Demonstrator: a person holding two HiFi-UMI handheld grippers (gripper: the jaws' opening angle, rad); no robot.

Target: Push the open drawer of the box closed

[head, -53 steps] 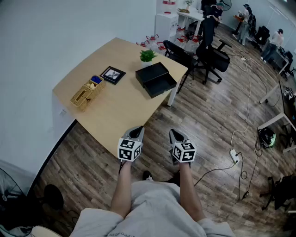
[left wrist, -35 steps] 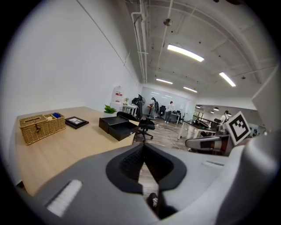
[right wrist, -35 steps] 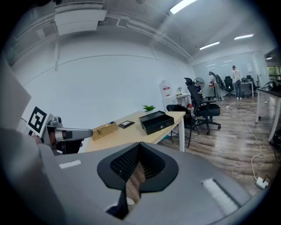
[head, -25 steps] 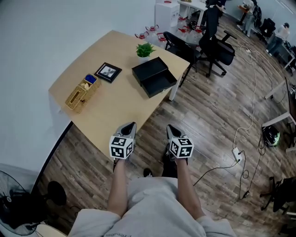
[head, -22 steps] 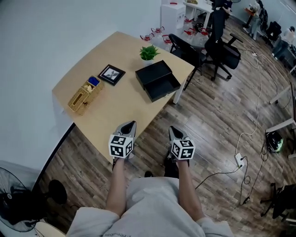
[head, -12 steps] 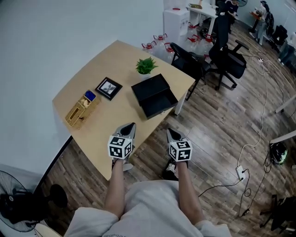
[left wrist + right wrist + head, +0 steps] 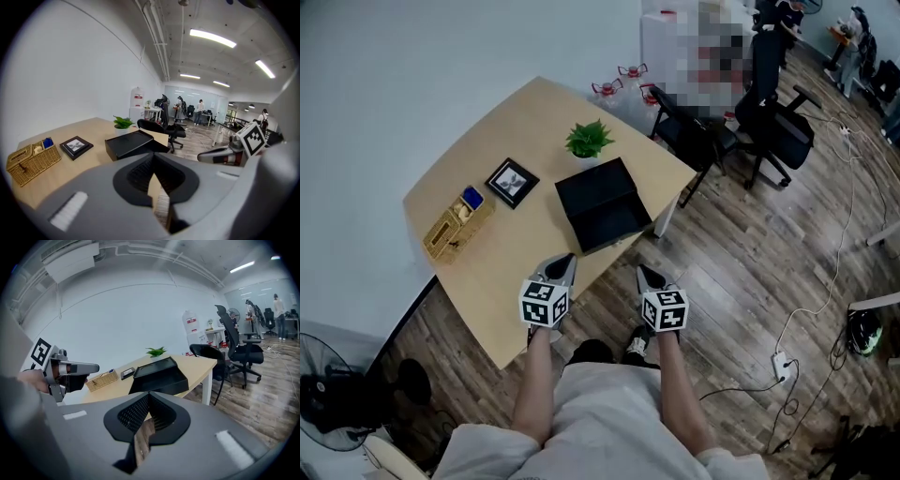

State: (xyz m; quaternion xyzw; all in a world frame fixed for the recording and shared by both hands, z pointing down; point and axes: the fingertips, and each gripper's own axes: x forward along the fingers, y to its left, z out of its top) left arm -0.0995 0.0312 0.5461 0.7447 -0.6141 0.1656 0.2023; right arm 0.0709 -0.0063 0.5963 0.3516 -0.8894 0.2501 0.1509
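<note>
Ahead, the black box (image 7: 595, 190) sits near the right-hand edge of the bench (image 7: 516, 258), its open drawer (image 7: 614, 228) facing the person. The left tool (image 7: 563, 264) and right tool (image 7: 644, 275), both clenched on nothing, hang well short of the drawer front. Closing it well likely means meeting that front squarely at mid-width and pushing straight in; an off-centre shove may skid the box toward the potted plant (image 7: 589, 139). Its runners cannot be made out.
</note>
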